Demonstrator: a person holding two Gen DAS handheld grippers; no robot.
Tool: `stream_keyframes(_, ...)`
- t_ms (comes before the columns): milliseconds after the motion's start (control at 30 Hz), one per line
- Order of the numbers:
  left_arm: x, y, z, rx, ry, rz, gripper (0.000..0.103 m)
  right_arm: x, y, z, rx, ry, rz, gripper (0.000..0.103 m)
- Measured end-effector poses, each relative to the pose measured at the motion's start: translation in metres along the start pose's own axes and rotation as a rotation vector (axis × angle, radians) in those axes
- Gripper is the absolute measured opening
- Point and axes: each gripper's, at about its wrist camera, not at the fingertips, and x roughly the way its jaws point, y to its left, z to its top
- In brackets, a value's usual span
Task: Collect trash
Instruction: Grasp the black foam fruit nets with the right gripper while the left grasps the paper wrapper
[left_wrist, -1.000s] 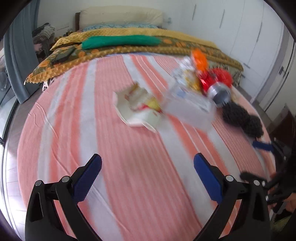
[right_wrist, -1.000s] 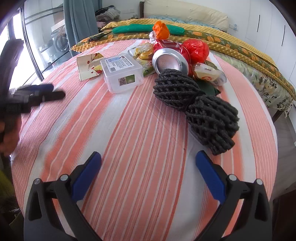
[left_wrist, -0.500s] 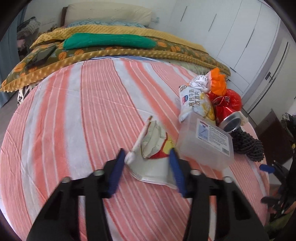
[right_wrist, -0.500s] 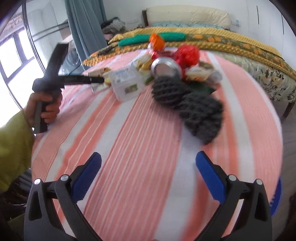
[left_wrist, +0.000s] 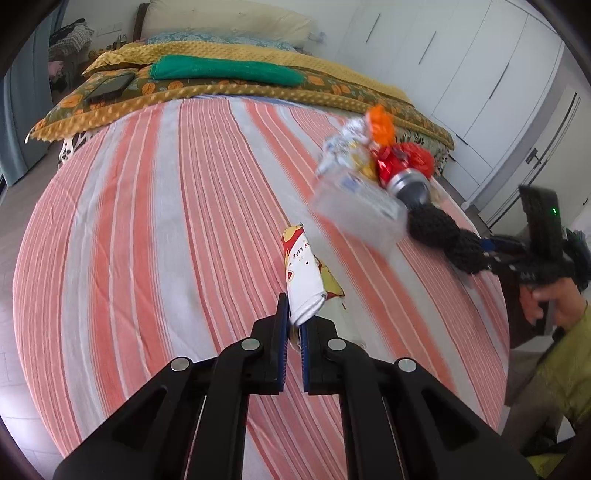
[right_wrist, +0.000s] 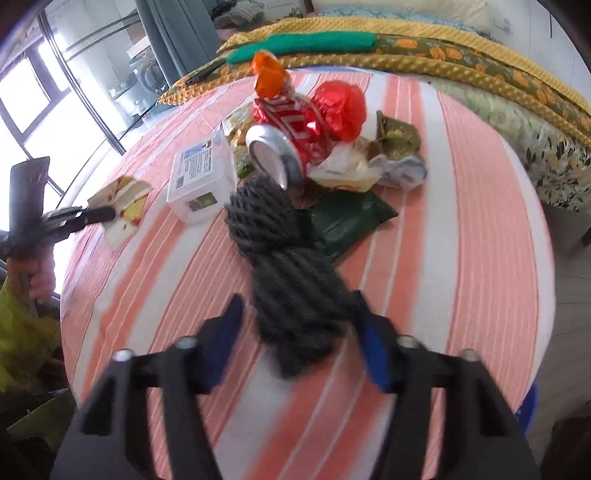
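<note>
Now your left gripper (left_wrist: 293, 341) pinches the paper wrapper (left_wrist: 303, 280). Your right gripper (right_wrist: 295, 332), jaws just closing, straddles the black foam net (right_wrist: 295, 295), pads not visibly pressing

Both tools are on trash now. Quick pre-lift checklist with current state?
1. Left tool clamped on the paper wrapper: ok, jaws shut on its edge.
2. Right tool straddles the black foam net: ok; jaws have just been closing, pads not yet pressing.
3. Net free of the crushed can: cannot tell, its far end lies against the can.
4. Clear plastic box clear of the wrapper: ok, apart.
5. Right view sharp enough to judge contact: not ok, blurred.
</note>
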Motion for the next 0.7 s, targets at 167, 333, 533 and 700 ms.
stream_keyframes(167,-0.009,-0.014,-0.023,0.018,-0.011,0.038,0.017,-0.012,0.037,-0.025,0.039,0.034,0.023,0.047)
stream_keyframes(333,-0.012,-0.023,-0.03,0.046,-0.029,0.082,0.045,-0.024,0.059,-0.043,0.085,0.045,0.033,0.074)
stream_keyframes(533,-0.019,-0.026,-0.025,0.034,-0.057,0.091,0.045,-0.036,0.075,-0.019,-0.045,0.029,-0.057,0.074)
stream_keyframes(700,-0.008,-0.029,-0.019,0.036,-0.031,0.132,0.043,-0.016,0.086,0.005,-0.188,0.12,-0.05,0.074)
